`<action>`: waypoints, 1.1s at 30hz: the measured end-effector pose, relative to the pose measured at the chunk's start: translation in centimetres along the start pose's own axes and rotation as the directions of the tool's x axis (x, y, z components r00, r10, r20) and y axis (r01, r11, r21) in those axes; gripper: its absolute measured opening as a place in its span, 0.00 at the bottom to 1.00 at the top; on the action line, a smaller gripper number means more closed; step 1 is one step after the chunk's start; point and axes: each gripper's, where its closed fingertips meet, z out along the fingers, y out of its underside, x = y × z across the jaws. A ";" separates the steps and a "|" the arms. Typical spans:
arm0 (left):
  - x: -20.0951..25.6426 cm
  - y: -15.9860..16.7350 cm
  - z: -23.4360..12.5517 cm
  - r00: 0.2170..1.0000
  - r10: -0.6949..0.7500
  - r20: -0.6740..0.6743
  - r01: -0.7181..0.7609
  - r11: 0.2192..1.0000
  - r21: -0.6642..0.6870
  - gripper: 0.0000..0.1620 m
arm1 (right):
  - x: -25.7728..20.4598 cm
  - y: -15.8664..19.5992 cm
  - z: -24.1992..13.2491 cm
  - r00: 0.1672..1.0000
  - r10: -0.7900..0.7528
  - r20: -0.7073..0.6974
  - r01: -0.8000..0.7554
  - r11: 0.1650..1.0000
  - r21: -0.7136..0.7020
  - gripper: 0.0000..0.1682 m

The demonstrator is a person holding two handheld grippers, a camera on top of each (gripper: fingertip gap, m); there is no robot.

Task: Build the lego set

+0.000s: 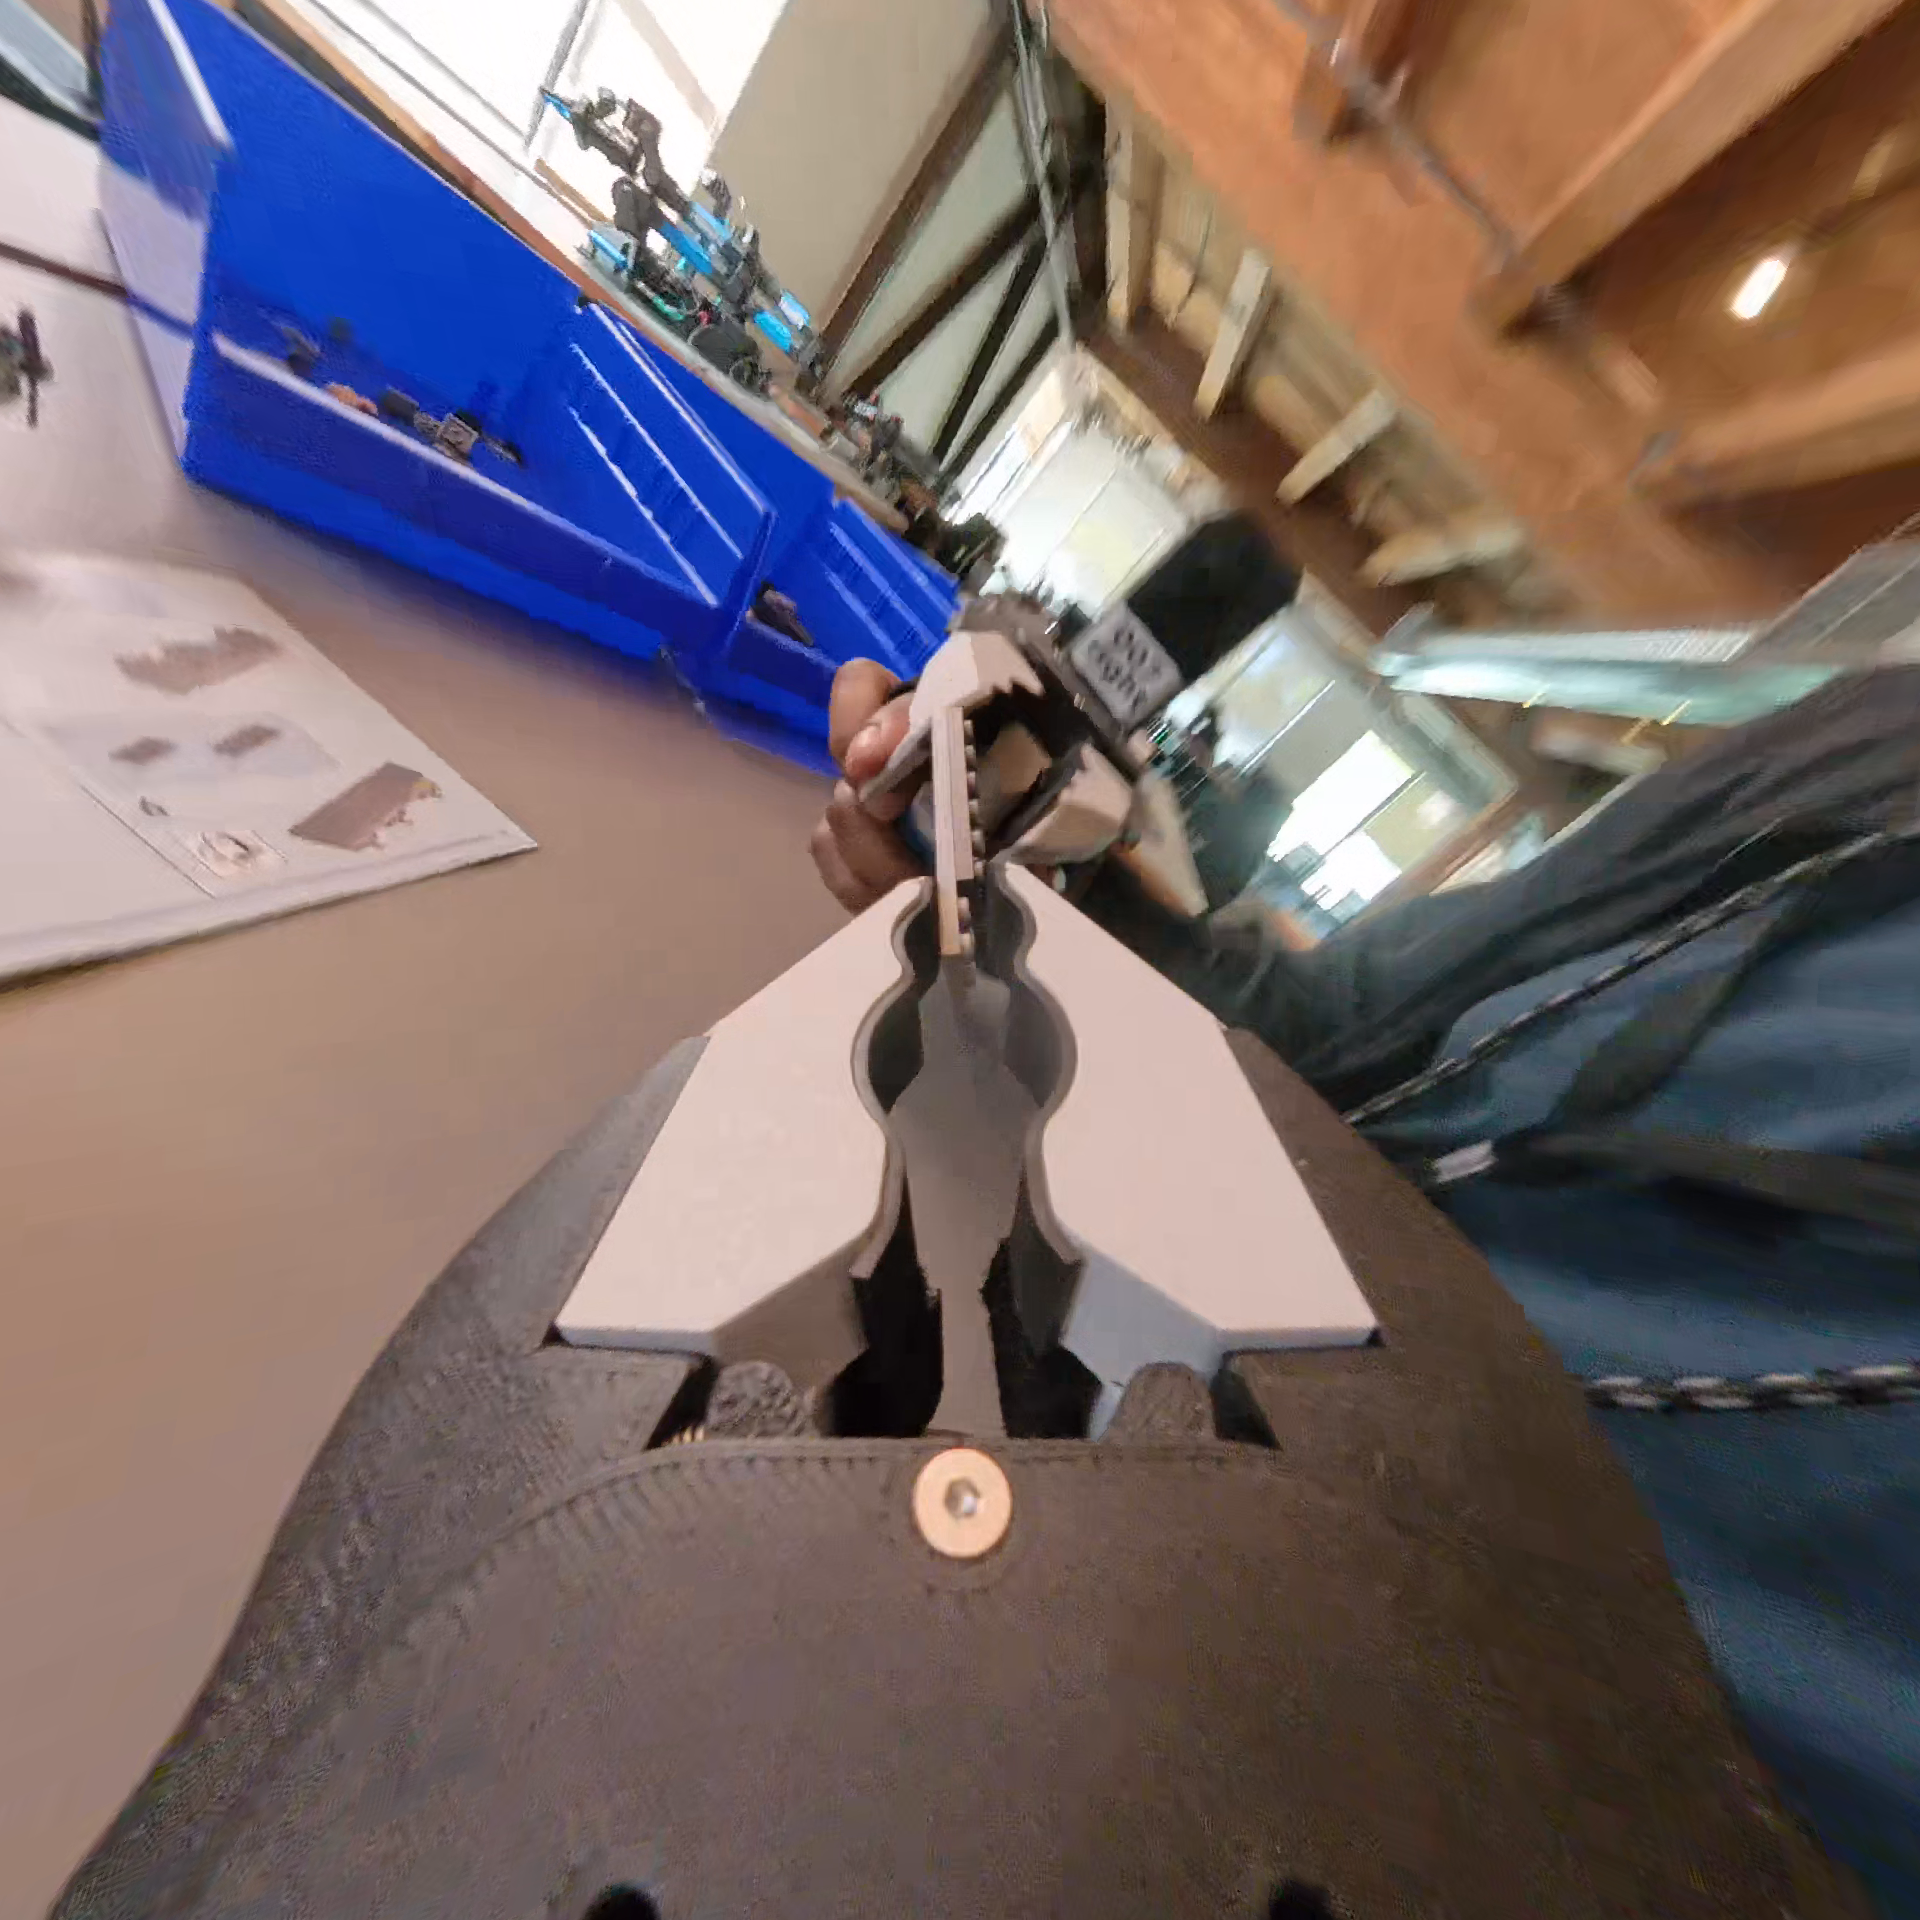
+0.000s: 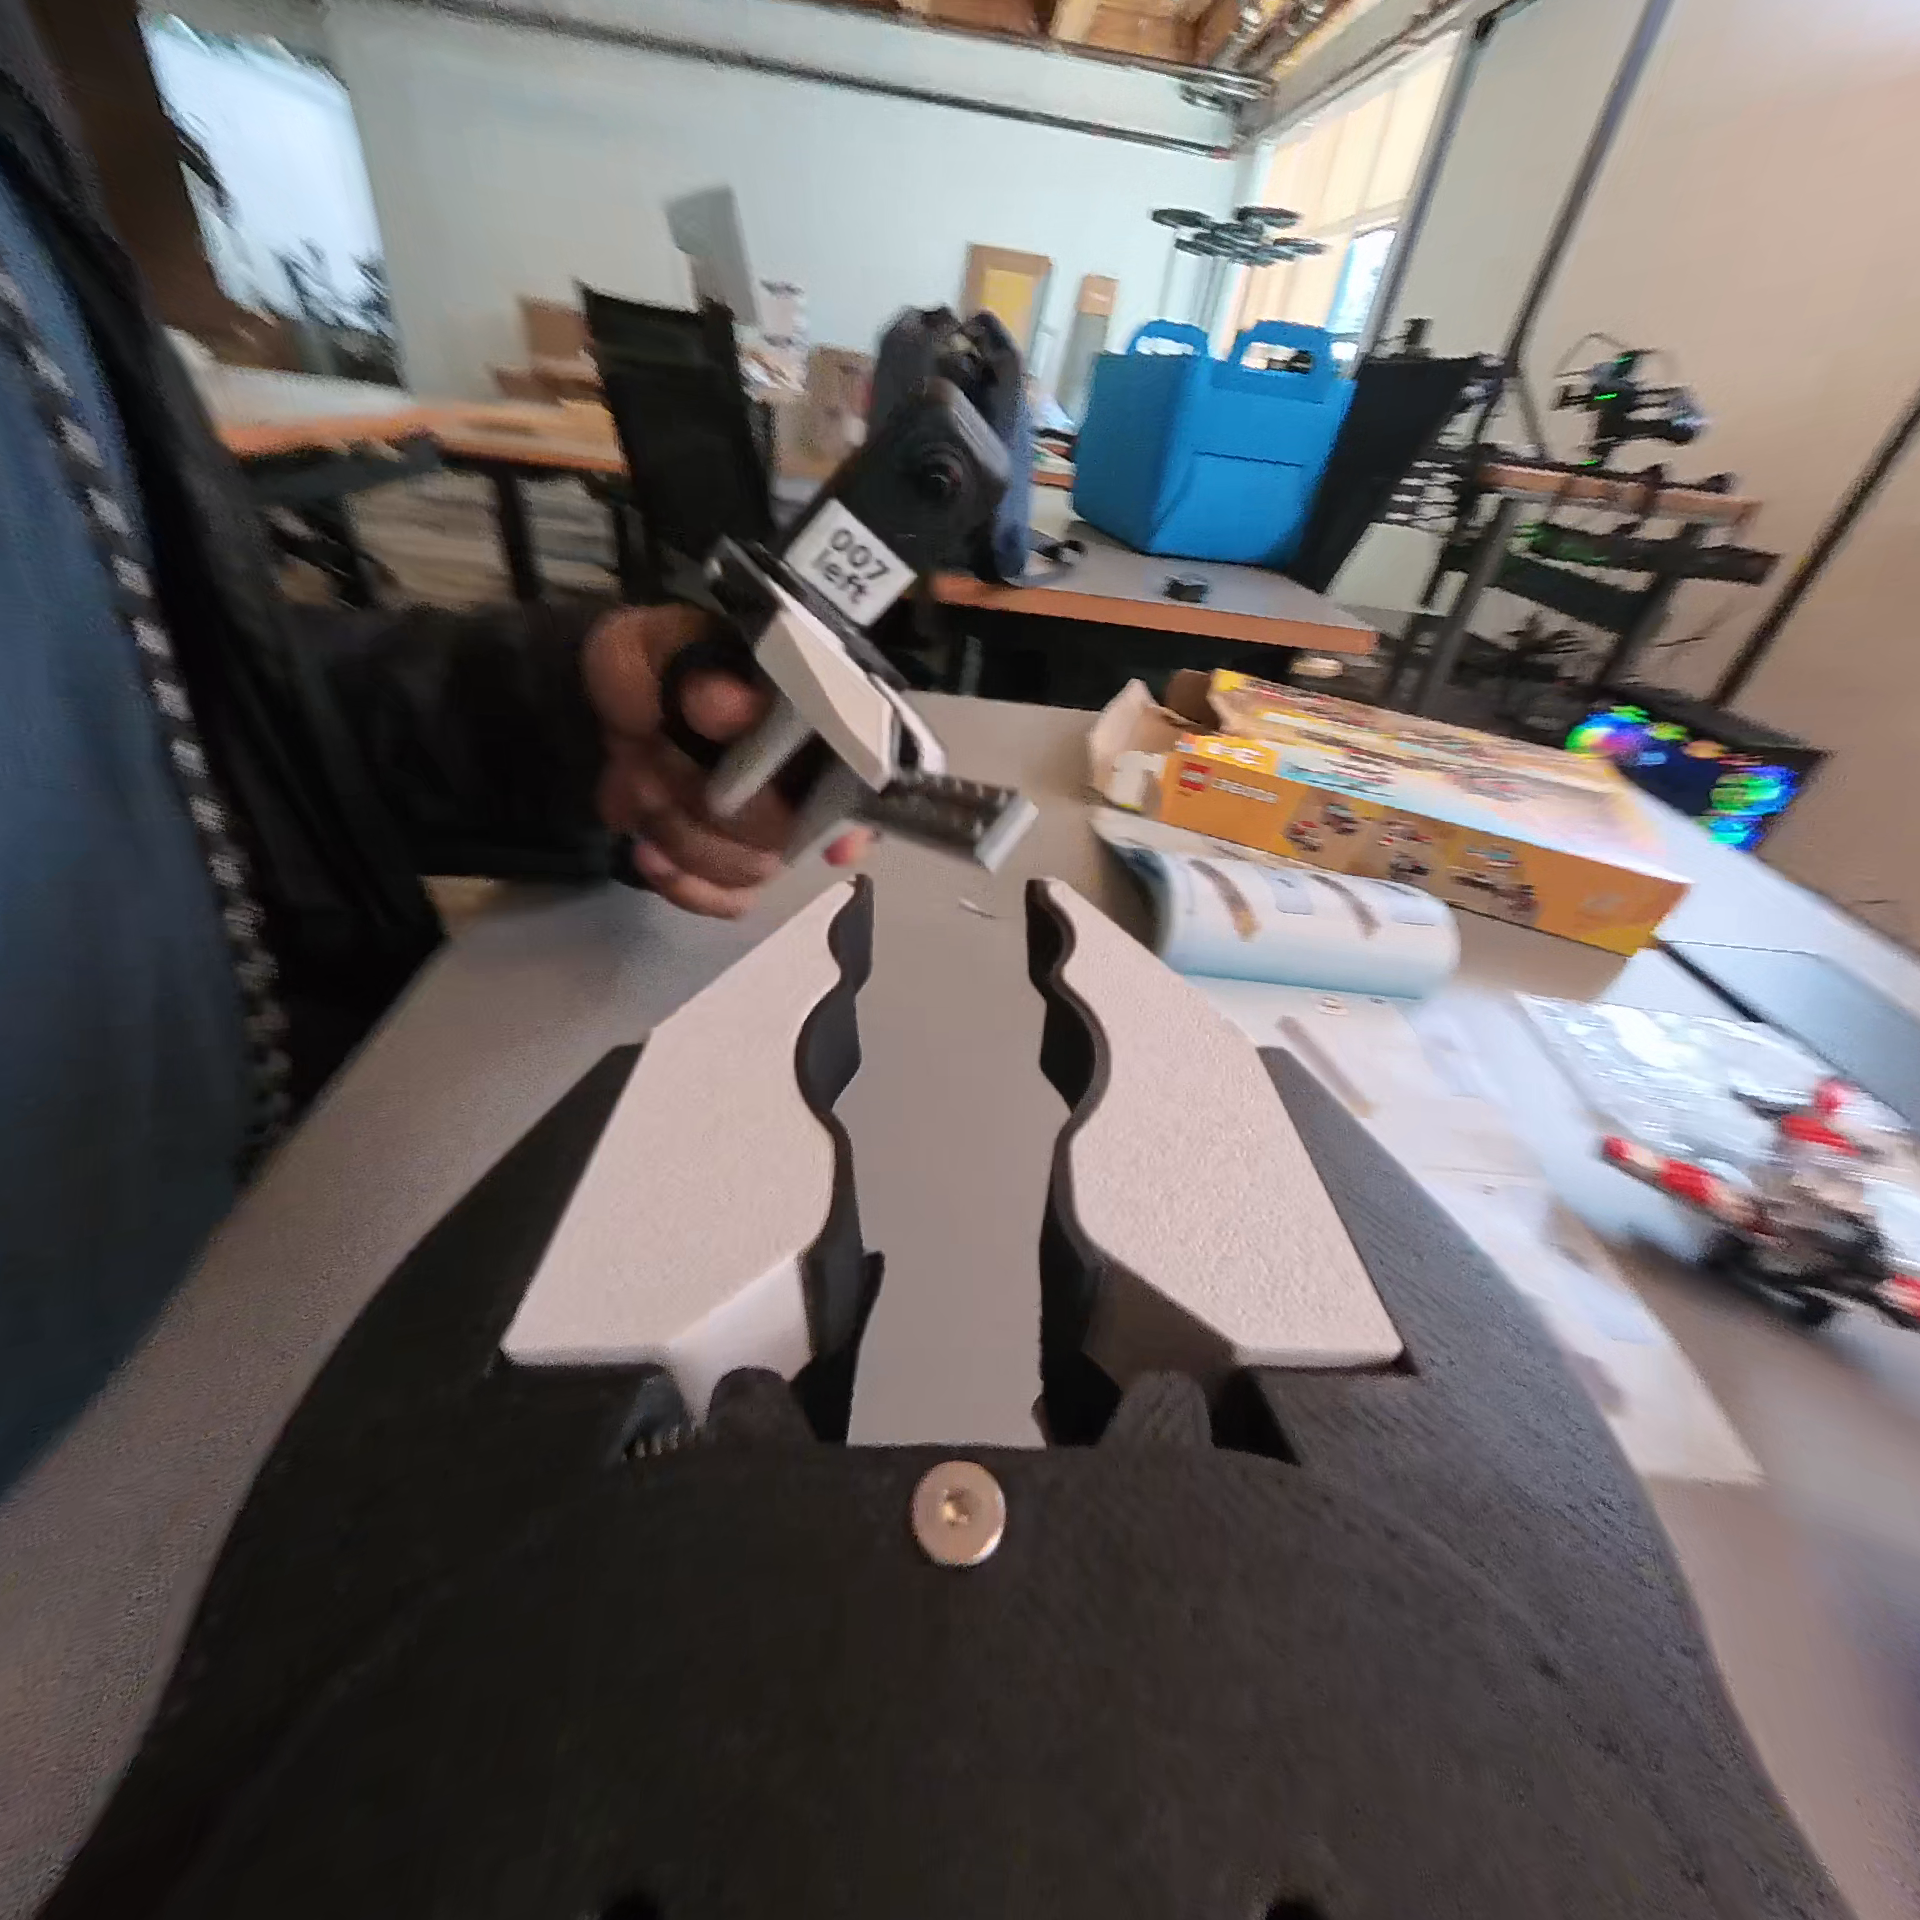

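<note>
The left gripper [image 1: 961, 935] pinches a flat grey studded lego plate [image 2: 951, 816]; the right gripper [image 2: 945, 899] gapes empty; blue bins [image 1: 468, 416] hold small dark pieces

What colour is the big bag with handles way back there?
The bag is bright blue, seen best in the right wrist view, on a far table.

Grey tabletop [image 2: 436, 1091] under my fingers. Far ahead, second table [image 2: 1195, 608] with orange edge; blue bag [image 2: 1205, 468] with two handles upright on it, small black item near it, too small to tell. Far right, dark metal rack [image 2: 1600, 551] crowded with gear, green lights on top. Near rack foot, glowing multicolour panel [image 2: 1704, 774]. Black spoked fixture [image 2: 1236, 234] hanging high, far. Other view: wooden ceiling [image 1: 1507, 260], lit lamp [image 1: 1759, 288], blurred black-and-cyan equipment [image 1: 675, 239] far back.
</note>
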 end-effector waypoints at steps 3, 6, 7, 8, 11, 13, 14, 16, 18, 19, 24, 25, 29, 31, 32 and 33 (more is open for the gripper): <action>-1.0 -1.1 -0.7 0.967 -0.243 -0.069 0.250 0.961 0.117 0.04 | 1.8 0.3 0.2 0.962 -0.209 -0.173 0.199 0.977 -0.078 0.19; -1.2 -1.8 -0.9 0.867 -0.452 -0.209 0.489 0.853 0.183 0.04 | 2.8 0.0 0.5 0.879 -0.398 -0.263 0.365 0.916 -0.166 0.19; -1.1 -1.7 -0.7 0.831 -0.496 -0.251 0.543 0.820 0.178 0.05 | 2.9 -0.2 0.7 0.857 -0.441 -0.268 0.404 0.896 -0.184 0.20; -1.0 -1.5 -0.3 0.806 -0.524 -0.273 0.577 0.799 0.170 0.04 | 2.9 -0.4 1.0 0.837 -0.478 -0.264 0.439 0.877 -0.196 0.20; -0.2 -0.9 0.7 0.757 -0.568 -0.323 0.629 0.767 0.124 0.04 | 2.7 -0.4 1.8 0.793 -0.571 -0.214 0.524 0.817 -0.240 0.21; 0.2 -0.6 1.2 0.735 -0.587 -0.341 0.649 0.754 0.102 0.04 | 2.7 -0.5 2.0 0.758 -0.625 -0.189 0.575 0.776 -0.259 0.21; 0.3 -0.5 1.3 0.727 -0.595 -0.344 0.657 0.748 0.095 0.04 | 2.5 -0.5 2.1 0.747 -0.642 -0.171 0.593 0.761 -0.264 0.20; 0.3 -0.5 1.4 0.712 -0.606 -0.355 0.671 0.735 0.092 0.04 | 2.3 -0.3 2.2 0.733 -0.667 -0.135 0.618 0.736 -0.277 0.18; 0.1 -0.4 1.3 0.708 -0.613 -0.351 0.678 0.729 0.094 0.04 | 2.2 -0.1 2.2 0.714 -0.692 -0.106 0.640 0.707 -0.299 0.16; 0.0 -0.5 1.3 0.707 -0.615 -0.349 0.681 0.726 0.098 0.04 | 2.2 0.0 2.2 0.709 -0.699 -0.094 0.647 0.698 -0.308 0.15; -0.9 -0.8 1.1 0.712 -0.622 -0.326 0.687 0.714 0.136 0.07 | 2.1 1.2 1.7 0.736 -0.677 -0.015 0.629 0.692 -0.353 0.07; -1.0 -0.9 1.0 0.713 -0.622 -0.323 0.686 0.713 0.143 0.09 | 2.1 1.6 1.7 0.749 -0.662 -0.003 0.616 0.699 -0.363 0.06; -1.5 -1.5 0.6 0.735 -0.605 -0.307 0.670 0.718 0.189 0.16 | 1.6 3.1 1.7 0.813 -0.581 0.040 0.547 0.738 -0.395 0.05; -2.2 -2.1 0.2 0.769 -0.580 -0.271 0.637 0.735 0.233 0.23 | 1.1 4.0 1.8 0.858 -0.508 0.068 0.488 0.768 -0.416 0.05; -2.5 -2.3 0.0 0.791 -0.561 -0.243 0.610 0.751 0.253 0.25 | 0.9 4.5 1.8 0.879 -0.471 0.078 0.456 0.781 -0.427 0.05; -2.7 -2.5 -0.3 0.823 -0.529 -0.206 0.567 0.781 0.262 0.28 | 0.7 5.0 1.8 0.903 -0.419 0.091 0.414 0.796 -0.442 0.05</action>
